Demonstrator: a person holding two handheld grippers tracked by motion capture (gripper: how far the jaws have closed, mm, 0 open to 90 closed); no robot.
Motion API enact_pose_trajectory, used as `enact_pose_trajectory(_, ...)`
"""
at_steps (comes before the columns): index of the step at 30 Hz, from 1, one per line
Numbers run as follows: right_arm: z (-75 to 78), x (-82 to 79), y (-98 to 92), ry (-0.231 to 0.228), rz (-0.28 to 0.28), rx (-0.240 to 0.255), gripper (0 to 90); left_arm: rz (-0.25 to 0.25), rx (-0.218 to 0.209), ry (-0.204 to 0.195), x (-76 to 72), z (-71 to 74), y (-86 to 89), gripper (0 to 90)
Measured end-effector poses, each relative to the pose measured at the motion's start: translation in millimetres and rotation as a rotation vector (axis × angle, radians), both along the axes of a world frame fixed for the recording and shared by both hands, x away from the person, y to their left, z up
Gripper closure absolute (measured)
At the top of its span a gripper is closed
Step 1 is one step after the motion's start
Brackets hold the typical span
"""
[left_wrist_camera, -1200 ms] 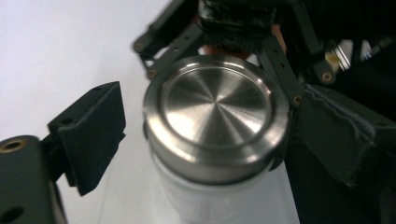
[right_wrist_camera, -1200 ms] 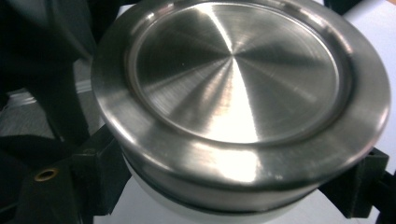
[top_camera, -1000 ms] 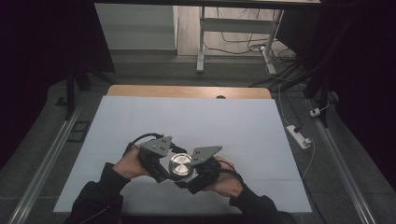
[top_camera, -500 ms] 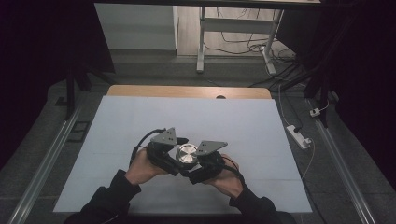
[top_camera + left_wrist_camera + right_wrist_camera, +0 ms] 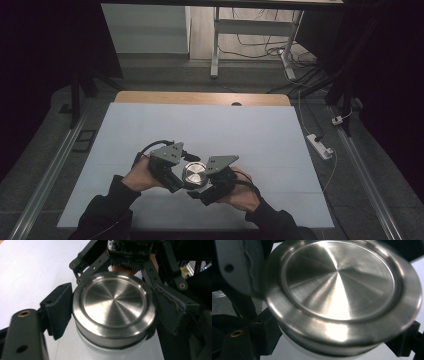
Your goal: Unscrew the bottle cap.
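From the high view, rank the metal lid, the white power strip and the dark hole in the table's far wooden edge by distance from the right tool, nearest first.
1. Metal lid, right beside the right tool.
2. Dark hole, at the far edge.
3. White power strip, on the floor to the right, about as far as the hole; too close to call.

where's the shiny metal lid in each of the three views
High view: the metal lid sits low and centre, between the two hands, over the white table cover.
Left gripper view: it is in the middle, between the left gripper and its two padded jaws.
Right gripper view: it spreads across the upper and middle part, very close, tilted.
Shared landmark: the white body under the lid's rim, seen at the bottom of both gripper views.
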State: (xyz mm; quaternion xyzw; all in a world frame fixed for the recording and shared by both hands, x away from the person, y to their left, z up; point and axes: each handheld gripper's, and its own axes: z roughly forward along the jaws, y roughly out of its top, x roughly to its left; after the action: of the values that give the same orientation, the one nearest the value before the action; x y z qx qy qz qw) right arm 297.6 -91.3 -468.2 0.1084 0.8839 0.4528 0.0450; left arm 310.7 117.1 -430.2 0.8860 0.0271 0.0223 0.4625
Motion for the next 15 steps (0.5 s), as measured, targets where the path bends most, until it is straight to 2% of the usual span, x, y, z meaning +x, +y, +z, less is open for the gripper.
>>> enact_pose_trajectory(1, 0.0, 0.3, -0.5, 0.002, -0.007, -0.002, 15.1, 0.021, -0.004, 0.012, 0.4, -0.4, -0.5, 20.5)
enact_pose_trajectory(5, -0.7, 5.3, -3.5, 0.001, -0.052, -0.005, 15.1, 0.133, -0.008, 0.009, -2.1, -2.0, -7.4, 20.8)
enact_pose_trajectory(11, -2.5, 13.9, -9.5, 0.002, -0.182, 0.0, 15.1, 0.396, -0.004, -0.042, -14.2, -3.8, -29.9, 20.7)
enact_pose_trajectory(12, -2.8, 14.6, -10.0, 0.0, -0.2, -0.001, 15.1, 0.415, -0.003, -0.048, -15.3, -4.0, -32.4, 20.5)
enact_pose_trajectory(13, -3.1, 15.2, -10.8, 0.0, -0.207, 0.001, 15.1, 0.411, -0.002, -0.048, -15.1, -3.7, -33.2, 20.4)
enact_pose_trajectory(15, -3.0, 15.0, -11.6, 0.005, -0.205, 0.01, 15.1, 0.345, -0.021, 0.007, -9.8, -0.9, -28.9, 14.4)
